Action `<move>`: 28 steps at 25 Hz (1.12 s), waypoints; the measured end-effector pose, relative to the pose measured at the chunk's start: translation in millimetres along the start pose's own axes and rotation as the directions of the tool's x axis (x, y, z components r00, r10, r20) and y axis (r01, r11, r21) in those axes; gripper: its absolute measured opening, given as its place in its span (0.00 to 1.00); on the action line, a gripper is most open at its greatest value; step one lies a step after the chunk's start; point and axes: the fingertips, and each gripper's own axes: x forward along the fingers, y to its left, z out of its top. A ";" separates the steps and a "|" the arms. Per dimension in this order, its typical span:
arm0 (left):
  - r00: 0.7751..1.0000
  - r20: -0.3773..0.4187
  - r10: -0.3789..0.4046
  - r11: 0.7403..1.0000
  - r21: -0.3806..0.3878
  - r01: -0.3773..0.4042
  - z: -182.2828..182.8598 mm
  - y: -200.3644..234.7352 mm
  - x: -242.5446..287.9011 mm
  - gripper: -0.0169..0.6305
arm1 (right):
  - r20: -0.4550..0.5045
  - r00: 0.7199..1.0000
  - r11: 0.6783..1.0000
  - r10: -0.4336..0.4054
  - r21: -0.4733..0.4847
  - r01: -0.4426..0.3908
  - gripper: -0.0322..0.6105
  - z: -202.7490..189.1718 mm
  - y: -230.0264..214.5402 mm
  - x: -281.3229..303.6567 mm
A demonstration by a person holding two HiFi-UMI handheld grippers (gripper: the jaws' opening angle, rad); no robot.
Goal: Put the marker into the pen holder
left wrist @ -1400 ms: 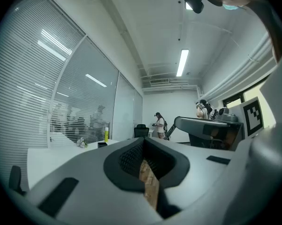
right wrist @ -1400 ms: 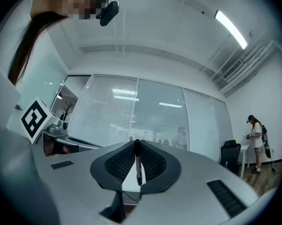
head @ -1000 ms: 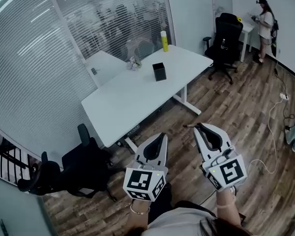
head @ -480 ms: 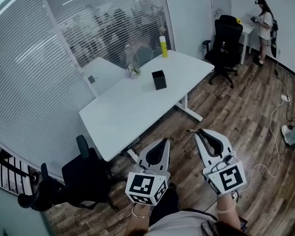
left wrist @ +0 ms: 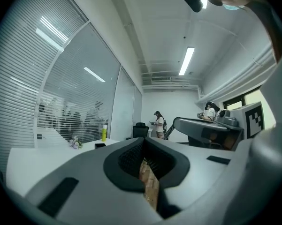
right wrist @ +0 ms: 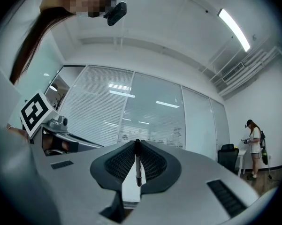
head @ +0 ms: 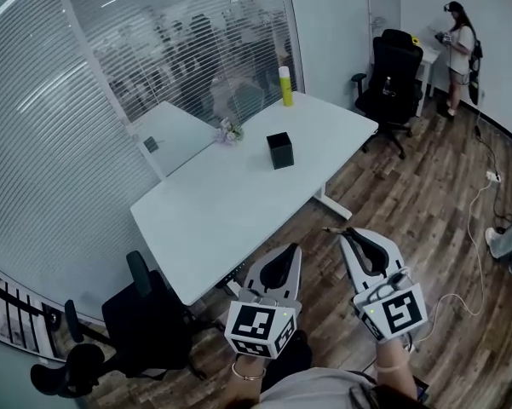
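The table (head: 238, 203) and holder (head: 279, 150) sit lower and nearer in the head view than a second ago; the approach is under way, with the holder well off at upper centre; right gripper (head: 348, 233) clamps the marker (right wrist: 137, 165); left gripper (head: 290, 249) is closed, empty.

Grey left claw (head: 285, 256) and right claw (head: 349, 237); black-and-white marker cubes (head: 260, 329).

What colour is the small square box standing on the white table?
Black; the small square pen holder shows clearest in the head view.
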 end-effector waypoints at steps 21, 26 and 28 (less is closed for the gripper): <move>0.998 -0.051 -0.036 0.999 -0.033 0.034 -17.8 92.8 35.6 0.05 | -0.006 0.999 0.997 -0.043 0.061 0.043 0.14 -23.4 -3.6 99.9; 0.998 -0.050 -0.042 0.998 -0.037 0.040 -17.3 99.3 52.8 0.05 | -0.015 0.999 0.997 -0.045 0.063 0.046 0.14 -32.2 -17.5 110.2; 0.998 -0.050 -0.044 0.998 -0.040 0.042 -18.1 101.1 63.3 0.05 | -0.019 0.999 0.996 -0.049 0.069 0.050 0.14 -37.6 -28.8 116.0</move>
